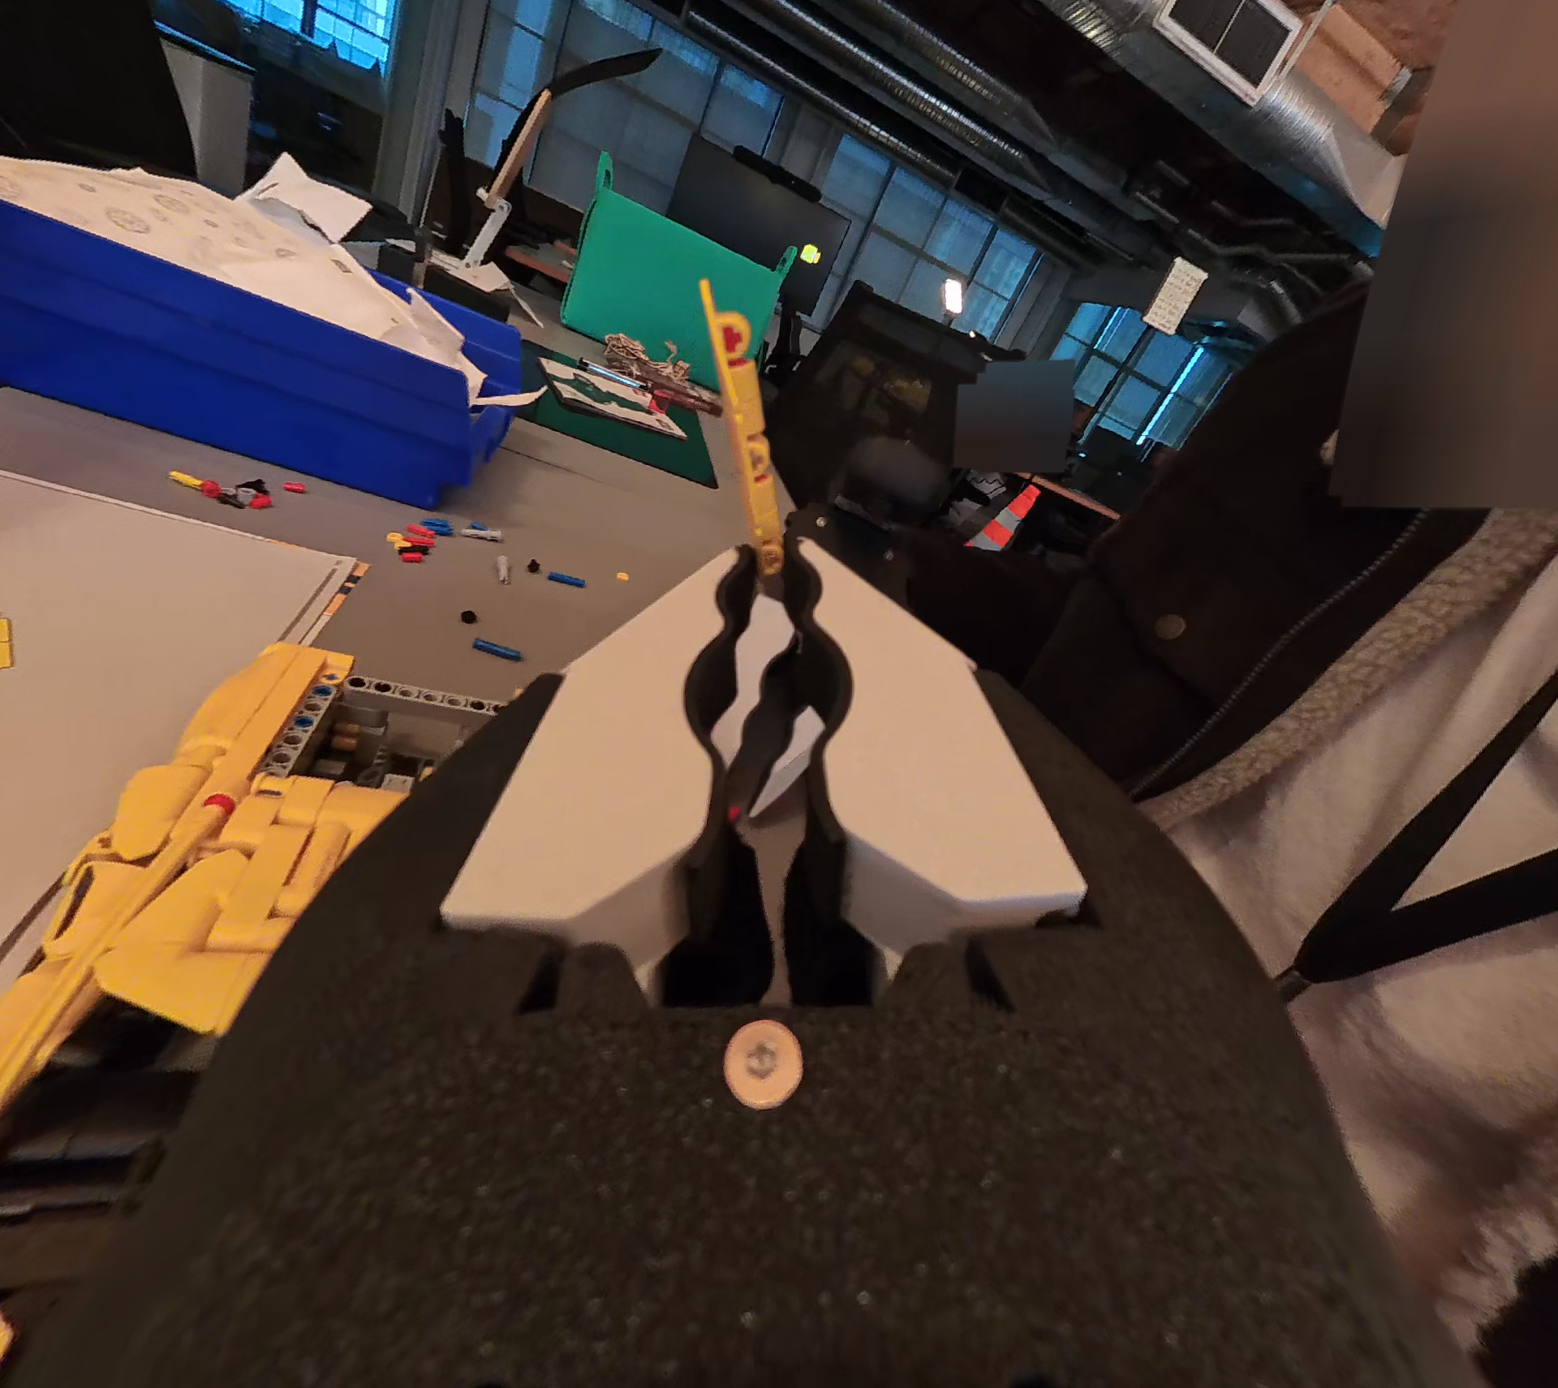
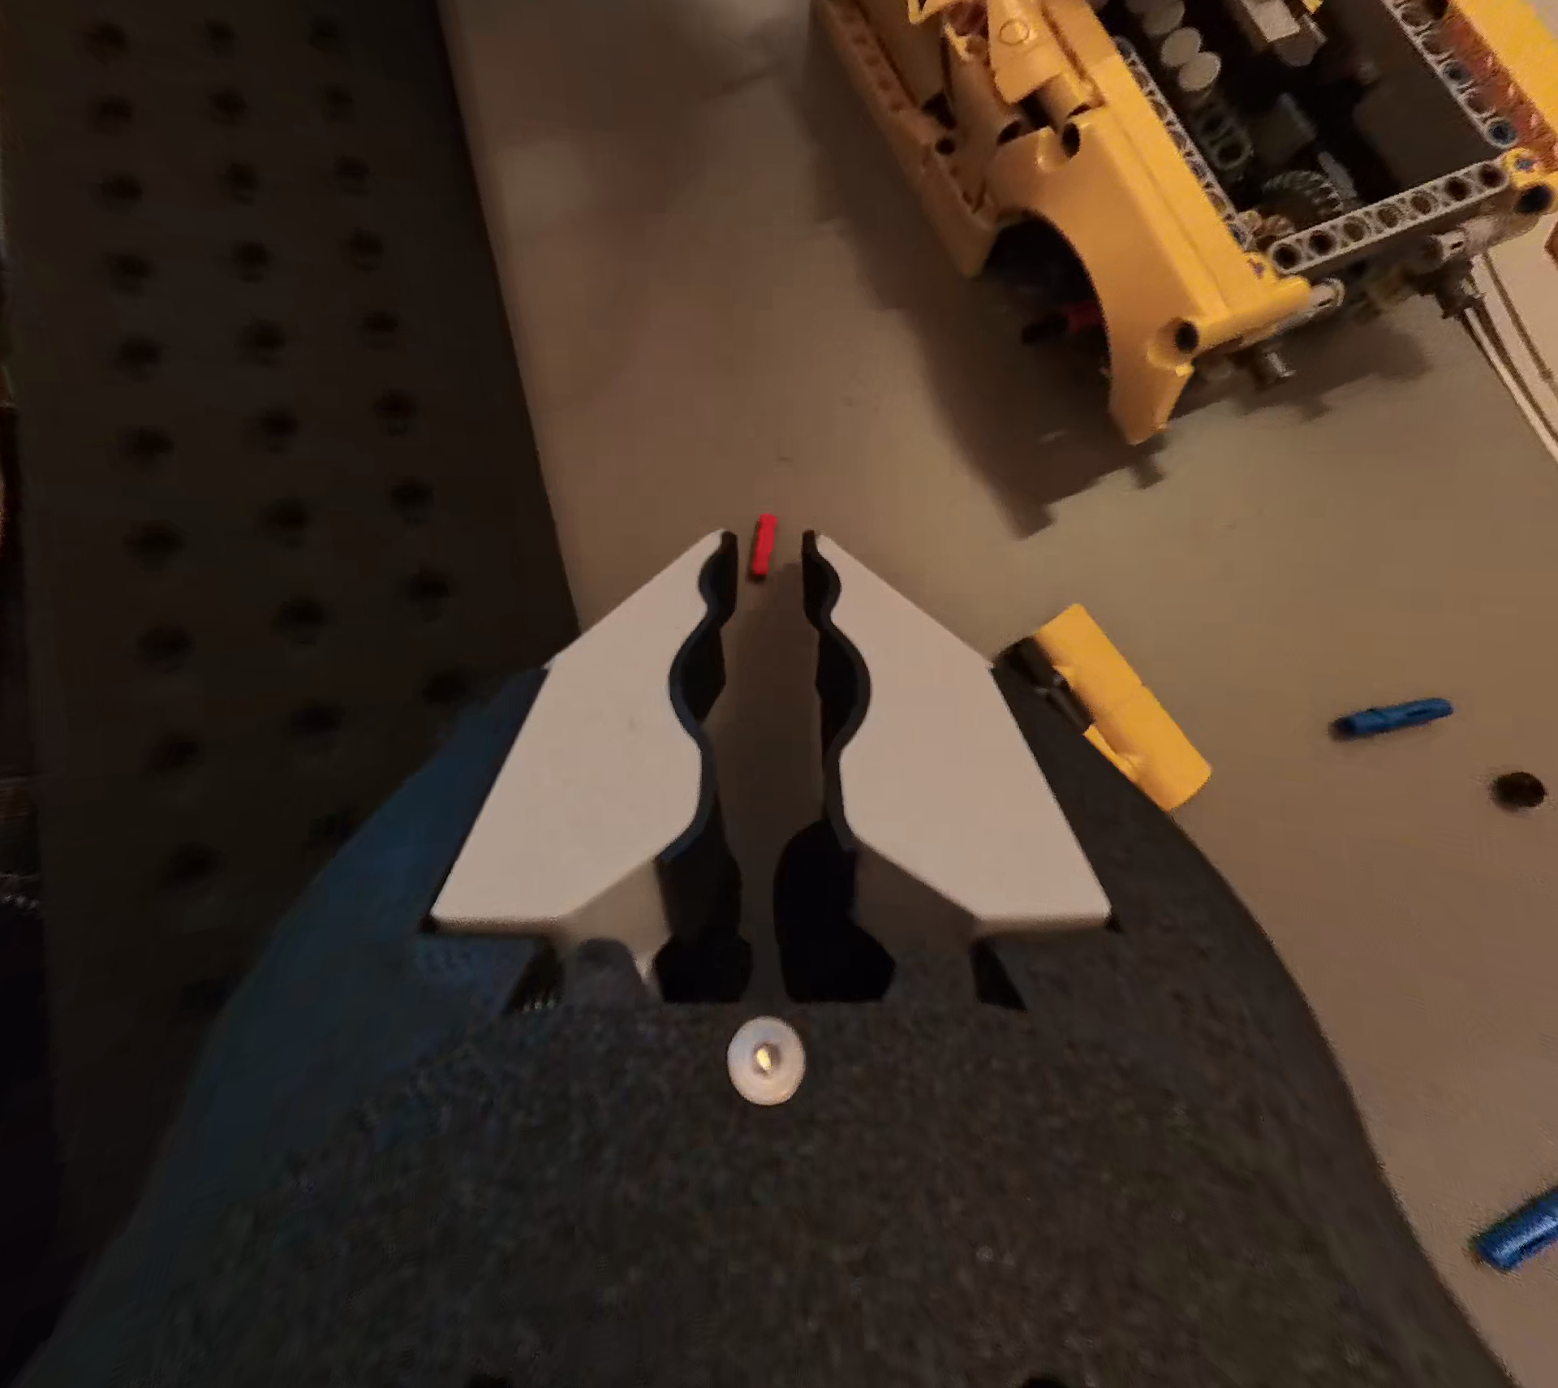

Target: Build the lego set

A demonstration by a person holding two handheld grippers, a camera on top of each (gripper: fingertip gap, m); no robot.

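Note:
My left gripper (image 1: pixel 765 553) is shut on the lower end of a long yellow lego beam assembly (image 1: pixel 744 411) with red pins, held upright in the air above the table. The partly built yellow lego vehicle (image 1: pixel 194 833) lies at the lower left of that view. In the right wrist view my right gripper (image 2: pixel 765 536) is open, pointing down at the grey table, with a small red pin (image 2: pixel 764 546) lying between its fingertips. The yellow vehicle (image 2: pixel 1180 108) sits beyond it to the upper right.
A yellow lego piece (image 2: pixel 1113 707), blue pins (image 2: pixel 1391 720) and a black piece (image 2: pixel 1517 789) lie to the right gripper's right. A perforated dark board (image 2: pixel 236 335) runs along the left. Loose pins (image 1: pixel 438 538), a blue bin (image 1: pixel 253 352) of papers and a green box (image 1: pixel 666 285) sit farther off. There is about 20 centimetres between the tips of the two grippers.

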